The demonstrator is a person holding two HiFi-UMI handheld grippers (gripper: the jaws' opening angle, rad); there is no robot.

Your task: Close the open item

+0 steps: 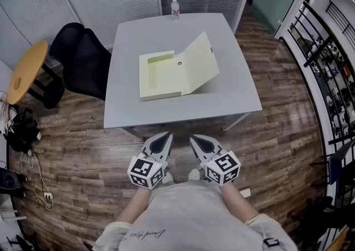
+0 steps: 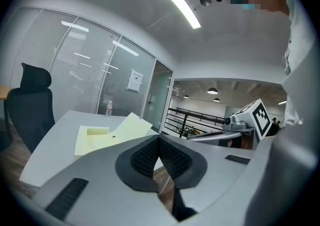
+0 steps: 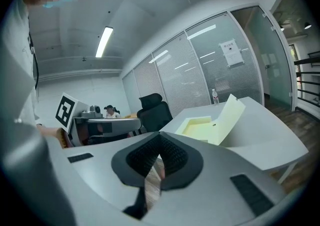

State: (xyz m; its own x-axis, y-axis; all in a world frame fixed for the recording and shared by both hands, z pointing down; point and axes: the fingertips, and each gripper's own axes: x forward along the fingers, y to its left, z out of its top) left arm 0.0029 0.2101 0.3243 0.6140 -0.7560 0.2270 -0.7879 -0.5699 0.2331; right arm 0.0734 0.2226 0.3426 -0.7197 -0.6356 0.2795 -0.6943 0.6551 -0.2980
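Observation:
A pale yellow file box [image 1: 161, 75] lies open on the grey table [image 1: 127, 111], its lid [image 1: 198, 64] tilted up to the right. The box also shows in the left gripper view [image 2: 95, 137] and in the right gripper view [image 3: 200, 128], its lid [image 3: 227, 117] raised. My left gripper [image 1: 165, 139] and right gripper [image 1: 197, 141] are held close to my body, short of the table's near edge and apart from the box. Both are shut with nothing between the jaws, whose pads [image 2: 147, 157] [image 3: 172, 157] meet at the tips.
A water bottle [image 1: 175, 8] stands at the table's far edge. A black office chair [image 1: 83, 61] is left of the table, with a round wooden table [image 1: 25, 72] beyond it. A black railing [image 1: 321, 61] runs along the right. Wooden floor surrounds the table.

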